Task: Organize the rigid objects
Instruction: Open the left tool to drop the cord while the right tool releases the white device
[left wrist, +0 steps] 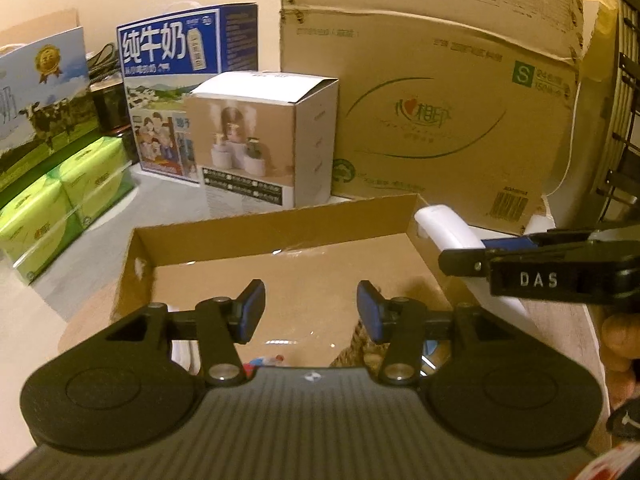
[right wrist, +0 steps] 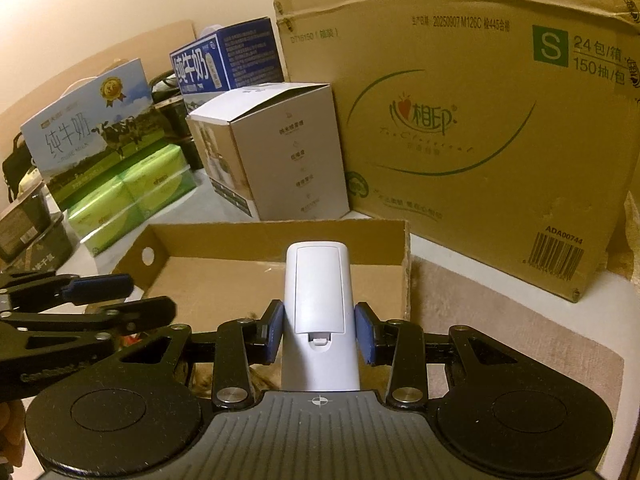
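at lower centre of the right wrist view, the right claw clamps a white remote control over the shallow cardboard tray; next, likely lower and release. the left claw hangs wide open, empty.

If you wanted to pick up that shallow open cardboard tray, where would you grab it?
Probably by one thin upright wall of the tray, coming from above, one finger inside and one outside. It looks too wide to span, and the open left gripper hovers over it.
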Demonstrator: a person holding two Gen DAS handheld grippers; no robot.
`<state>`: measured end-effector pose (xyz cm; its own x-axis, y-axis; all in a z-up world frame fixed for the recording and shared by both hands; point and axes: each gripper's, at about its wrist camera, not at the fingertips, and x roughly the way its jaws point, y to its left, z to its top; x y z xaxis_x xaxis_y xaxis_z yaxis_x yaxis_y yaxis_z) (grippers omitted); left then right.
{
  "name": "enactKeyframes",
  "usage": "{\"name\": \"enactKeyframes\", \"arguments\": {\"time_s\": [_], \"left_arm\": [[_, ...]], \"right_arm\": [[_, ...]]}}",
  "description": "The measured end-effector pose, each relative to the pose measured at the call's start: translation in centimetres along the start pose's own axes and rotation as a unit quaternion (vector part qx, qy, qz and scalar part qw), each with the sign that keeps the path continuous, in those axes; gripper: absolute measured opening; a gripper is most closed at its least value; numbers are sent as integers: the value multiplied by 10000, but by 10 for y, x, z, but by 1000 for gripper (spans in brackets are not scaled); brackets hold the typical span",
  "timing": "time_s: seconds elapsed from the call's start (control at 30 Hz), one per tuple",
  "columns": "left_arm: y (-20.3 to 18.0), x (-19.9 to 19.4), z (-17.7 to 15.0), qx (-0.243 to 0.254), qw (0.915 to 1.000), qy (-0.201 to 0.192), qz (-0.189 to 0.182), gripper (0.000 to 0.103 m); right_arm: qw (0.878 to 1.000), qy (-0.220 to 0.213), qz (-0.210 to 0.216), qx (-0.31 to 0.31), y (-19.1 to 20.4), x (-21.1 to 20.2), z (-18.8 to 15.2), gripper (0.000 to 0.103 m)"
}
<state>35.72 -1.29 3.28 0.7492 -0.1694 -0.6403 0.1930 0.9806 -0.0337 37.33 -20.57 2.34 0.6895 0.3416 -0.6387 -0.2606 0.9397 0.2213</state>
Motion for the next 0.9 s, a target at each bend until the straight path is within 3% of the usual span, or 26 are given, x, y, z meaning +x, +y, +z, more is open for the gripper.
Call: {"name": "enactKeyframes", "arguments": {"time_s": [0.9], "left_arm": [[23, -22, -15, -130, 9997, -115, 144, 47]], "right_arm": [[9998, -128, 125, 20, 21, 21, 10, 39]]}}
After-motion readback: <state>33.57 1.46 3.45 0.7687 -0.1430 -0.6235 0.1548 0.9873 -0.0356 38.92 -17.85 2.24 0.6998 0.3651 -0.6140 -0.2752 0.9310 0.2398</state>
